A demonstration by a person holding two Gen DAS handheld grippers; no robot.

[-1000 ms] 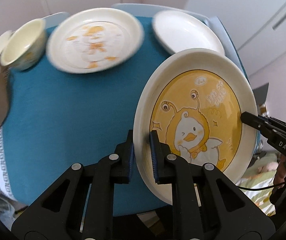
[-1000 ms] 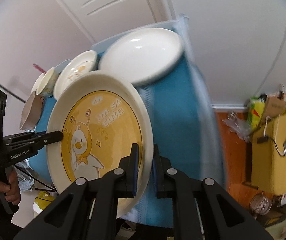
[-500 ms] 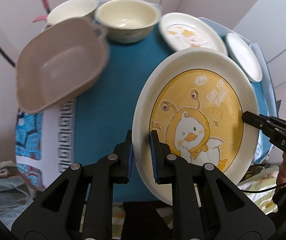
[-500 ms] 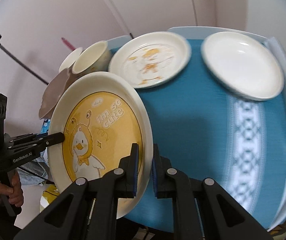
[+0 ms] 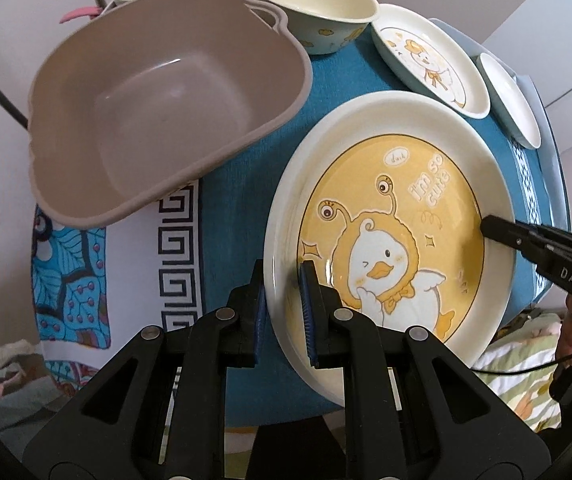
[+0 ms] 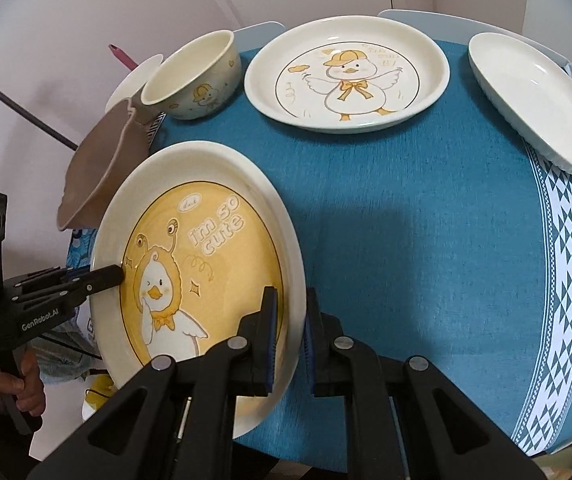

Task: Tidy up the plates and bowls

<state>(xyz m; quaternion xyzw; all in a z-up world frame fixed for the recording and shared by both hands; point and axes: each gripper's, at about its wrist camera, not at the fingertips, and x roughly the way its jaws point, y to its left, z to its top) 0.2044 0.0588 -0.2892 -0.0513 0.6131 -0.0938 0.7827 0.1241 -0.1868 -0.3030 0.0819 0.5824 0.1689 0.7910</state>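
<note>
While the brown tub (image 5: pixel 158 120) at the tabletop's left edge holds nothing, the yellow duck plate (image 5: pixel 394 216) hangs over the near edge, pinched by the left gripper (image 5: pixel 282 312) and right gripper (image 6: pixel 288 334), with two plates and two bowls unsorted.

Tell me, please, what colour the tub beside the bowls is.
The tub is a plain brownish taupe, clearest in the left wrist view.

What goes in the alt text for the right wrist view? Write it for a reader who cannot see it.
Two hand-held grippers hold a yellow duck plate tilted above a table with a blue cloth: the right hand-held gripper clamps its near rim, the left hand-held gripper its far rim. Behind stand a cream bowl, a white duck plate, a plain white plate and a brown basin.
</note>
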